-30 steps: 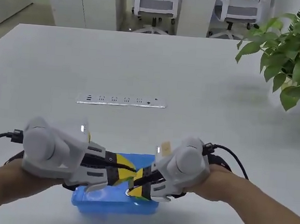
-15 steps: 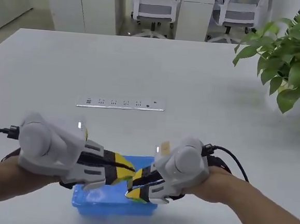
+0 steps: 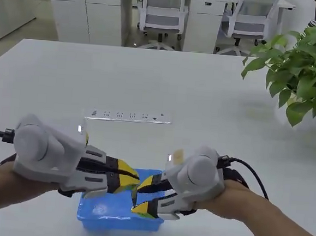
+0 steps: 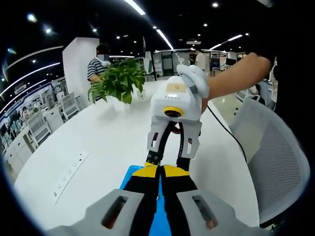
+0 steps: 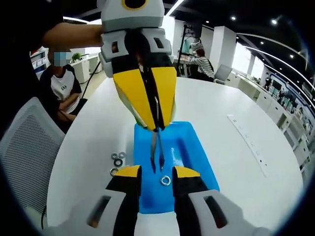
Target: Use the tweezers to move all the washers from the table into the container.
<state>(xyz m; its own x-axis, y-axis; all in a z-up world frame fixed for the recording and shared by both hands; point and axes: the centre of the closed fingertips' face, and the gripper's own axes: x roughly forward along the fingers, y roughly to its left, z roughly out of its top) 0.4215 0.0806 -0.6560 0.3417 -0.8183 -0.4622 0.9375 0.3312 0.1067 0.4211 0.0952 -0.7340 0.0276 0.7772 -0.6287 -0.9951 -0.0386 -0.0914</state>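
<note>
Progress: grips tweezers [image 5: 160, 147] tight in left gripper [image 5: 156, 127] above blue container [image 5: 197, 147], holds right gripper [image 5: 157, 173] parted and empty, shows one washer [image 5: 165, 180] inside and three washers [image 5: 117, 162] waiting on table [image 5: 83, 147] alongside.

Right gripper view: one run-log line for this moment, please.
left gripper: shut on tweezers | tips over blue container | washer: one in container | other washers: on table beside container | right gripper: open
</note>
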